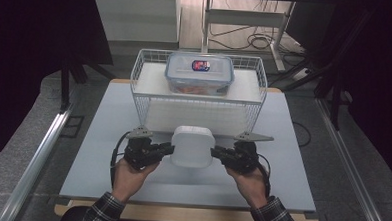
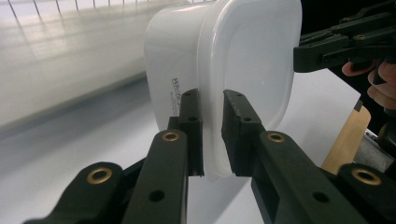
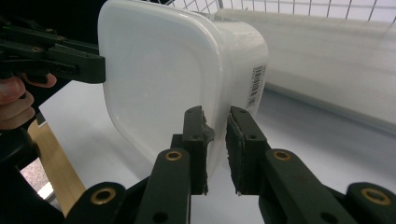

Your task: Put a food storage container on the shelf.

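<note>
High view: left gripper (image 1: 168, 149) and right gripper (image 1: 215, 152), each nipped onto a rim edge of the white tub (image 1: 193, 146), held just above the bench (image 1: 292, 159). Risk: thin-lip holds, probably shallow; uneven pull tips it toward the wire basket (image 1: 140, 75).

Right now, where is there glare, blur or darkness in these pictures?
High view: dark surroundings, table evenly lit, white box washed out. Left gripper view: the wire basket is blurred and overexposed. Right gripper view: the box's barcode label is sharp, the background soft.
</note>
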Available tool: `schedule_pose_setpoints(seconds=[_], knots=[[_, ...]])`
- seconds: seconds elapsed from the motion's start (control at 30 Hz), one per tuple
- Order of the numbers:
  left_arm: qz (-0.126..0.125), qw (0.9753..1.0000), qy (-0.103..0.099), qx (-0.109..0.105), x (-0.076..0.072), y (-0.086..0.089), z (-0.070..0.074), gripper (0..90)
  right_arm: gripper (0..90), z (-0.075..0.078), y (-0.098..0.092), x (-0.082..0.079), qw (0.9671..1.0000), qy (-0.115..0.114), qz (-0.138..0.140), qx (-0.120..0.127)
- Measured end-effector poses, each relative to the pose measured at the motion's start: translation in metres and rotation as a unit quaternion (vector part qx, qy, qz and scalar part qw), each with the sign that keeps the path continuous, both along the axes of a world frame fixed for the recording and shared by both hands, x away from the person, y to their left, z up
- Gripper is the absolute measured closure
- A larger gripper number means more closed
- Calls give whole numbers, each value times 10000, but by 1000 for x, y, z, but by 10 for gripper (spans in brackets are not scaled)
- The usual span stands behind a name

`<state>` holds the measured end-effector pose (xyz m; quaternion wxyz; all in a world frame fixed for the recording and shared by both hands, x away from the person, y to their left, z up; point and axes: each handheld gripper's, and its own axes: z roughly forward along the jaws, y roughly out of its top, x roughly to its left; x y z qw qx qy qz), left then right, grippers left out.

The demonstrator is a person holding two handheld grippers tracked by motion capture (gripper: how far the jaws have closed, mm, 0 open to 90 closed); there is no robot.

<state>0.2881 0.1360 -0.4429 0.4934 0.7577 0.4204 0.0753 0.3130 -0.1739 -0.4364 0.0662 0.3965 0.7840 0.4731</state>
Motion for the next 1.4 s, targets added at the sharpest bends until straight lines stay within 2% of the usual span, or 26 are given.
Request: schedule_pose_setpoints(seconds=[0.43, 0.7, 0.8, 0.9, 0.97, 1.13, 1.4], knots=[[16, 9994, -336, 44, 7, 0, 30, 795, 777, 25, 1, 9, 9997, -243, -18, 52], [41, 9987, -514, 26, 13, 2, 51, 796, 777, 46, 3, 16, 9991, -422, -39, 83], [57, 9982, -592, 15, 16, 3, 59, 797, 776, 59, 5, 21, 9986, -514, -47, 93], [69, 9975, -710, -12, 19, 4, 72, 797, 775, 68, 5, 24, 9983, -572, -51, 126], [68, 9972, -743, -26, 20, 4, 75, 798, 775, 71, 5, 25, 9981, -588, -50, 147], [101, 9954, -954, -42, 22, 4, 94, 800, 773, 89, 6, 29, 9969, -760, -76, 204], [110, 9934, -1136, -95, 26, 5, 115, 801, 772, 110, 6, 34, 9955, -912, -82, 261]])
